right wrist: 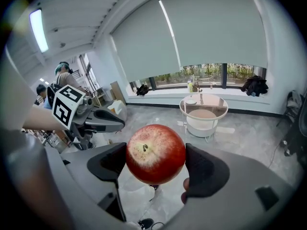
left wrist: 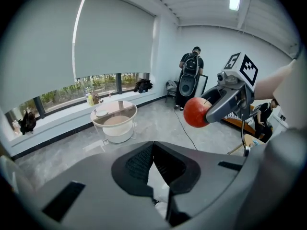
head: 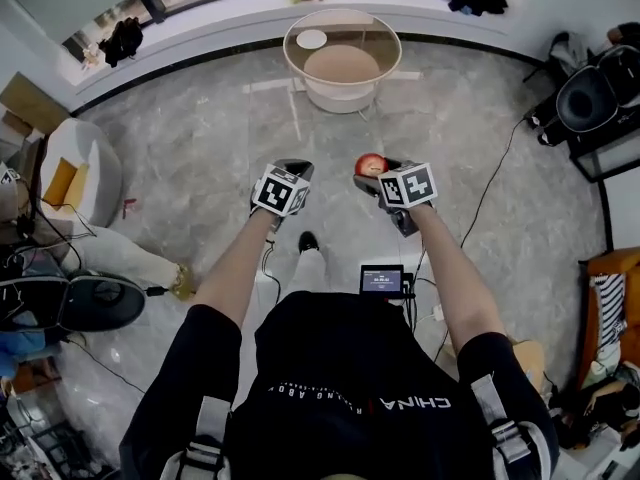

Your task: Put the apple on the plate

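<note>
A red apple (right wrist: 155,154) is clamped between the two black pads of my right gripper (right wrist: 156,163), which is shut on it and held in the air above the floor. The head view shows the apple (head: 370,164) at the tip of the right gripper (head: 374,172). My left gripper (head: 291,172) hangs beside it, to the left, jaws shut and empty (left wrist: 153,147). From the left gripper view the apple (left wrist: 196,112) hangs at the upper right. A small white plate (head: 311,39) lies on a round glass table (head: 342,20) well ahead of both grippers, also seen as plate (right wrist: 190,101) and plate (left wrist: 101,113).
Grey marble floor lies between me and the table. A black cable (head: 497,173) runs across the floor on the right. A speaker and stand (head: 588,98) stand at far right, a white chair (head: 80,173) at left. A long windowsill (head: 230,18) runs behind the table. People stand by the wall (left wrist: 191,75).
</note>
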### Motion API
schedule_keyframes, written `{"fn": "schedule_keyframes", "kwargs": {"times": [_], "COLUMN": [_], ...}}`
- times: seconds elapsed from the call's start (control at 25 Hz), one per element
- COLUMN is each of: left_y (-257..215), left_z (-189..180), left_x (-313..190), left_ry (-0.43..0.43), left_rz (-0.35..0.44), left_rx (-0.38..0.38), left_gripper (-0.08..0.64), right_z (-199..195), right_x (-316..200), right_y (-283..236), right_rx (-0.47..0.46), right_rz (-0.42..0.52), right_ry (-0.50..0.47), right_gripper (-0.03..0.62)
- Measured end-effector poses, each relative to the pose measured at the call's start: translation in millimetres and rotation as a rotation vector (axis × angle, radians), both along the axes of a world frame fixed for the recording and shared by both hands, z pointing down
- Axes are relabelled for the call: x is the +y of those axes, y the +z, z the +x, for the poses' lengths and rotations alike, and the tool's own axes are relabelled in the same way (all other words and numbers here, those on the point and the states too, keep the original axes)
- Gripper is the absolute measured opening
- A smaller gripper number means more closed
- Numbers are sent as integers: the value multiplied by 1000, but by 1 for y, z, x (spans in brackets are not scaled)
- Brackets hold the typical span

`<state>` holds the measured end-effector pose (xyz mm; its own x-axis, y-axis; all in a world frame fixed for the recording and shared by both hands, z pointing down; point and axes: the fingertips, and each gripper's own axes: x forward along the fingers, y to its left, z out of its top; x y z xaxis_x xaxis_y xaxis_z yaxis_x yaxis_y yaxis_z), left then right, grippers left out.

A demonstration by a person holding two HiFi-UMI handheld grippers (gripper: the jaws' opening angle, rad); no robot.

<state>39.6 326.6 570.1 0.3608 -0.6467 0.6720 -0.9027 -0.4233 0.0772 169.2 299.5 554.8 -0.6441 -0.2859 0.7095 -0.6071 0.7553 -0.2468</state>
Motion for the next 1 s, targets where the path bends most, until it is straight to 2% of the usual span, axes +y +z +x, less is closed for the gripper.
{"fn": "schedule_keyframes", "kwargs": {"times": [0.2, 0.32, 0.4, 0.52, 0.72, 1.0], "left_y": [0, -5, -2, 9, 17, 34], "left_z": [-62, -109, -132, -150, -173, -202], "left_x": [-82, -137, -163, -194, -251, -351], "left_ry": [55, 63, 62, 76, 84, 47], "left_rz": [-17, -9, -19, -33, -51, -64], "left_rx": [11, 10, 12, 12, 18, 7], "left_gripper": [17, 17, 17, 17, 17, 17], "right_z": [-59, -99, -123, -147, -174, -207], "right_x": [-90, -146, -167, -196, -264, -370], "right_y": [-12, -22, -19, -7, -2, 23], "right_rx": [39, 22, 16, 45, 28, 24], "right_rz": [12, 20, 13, 17, -12, -31], "right_ry": [29, 83, 84, 50, 71, 25], "right_gripper": [408, 408, 408, 408, 408, 408]}}
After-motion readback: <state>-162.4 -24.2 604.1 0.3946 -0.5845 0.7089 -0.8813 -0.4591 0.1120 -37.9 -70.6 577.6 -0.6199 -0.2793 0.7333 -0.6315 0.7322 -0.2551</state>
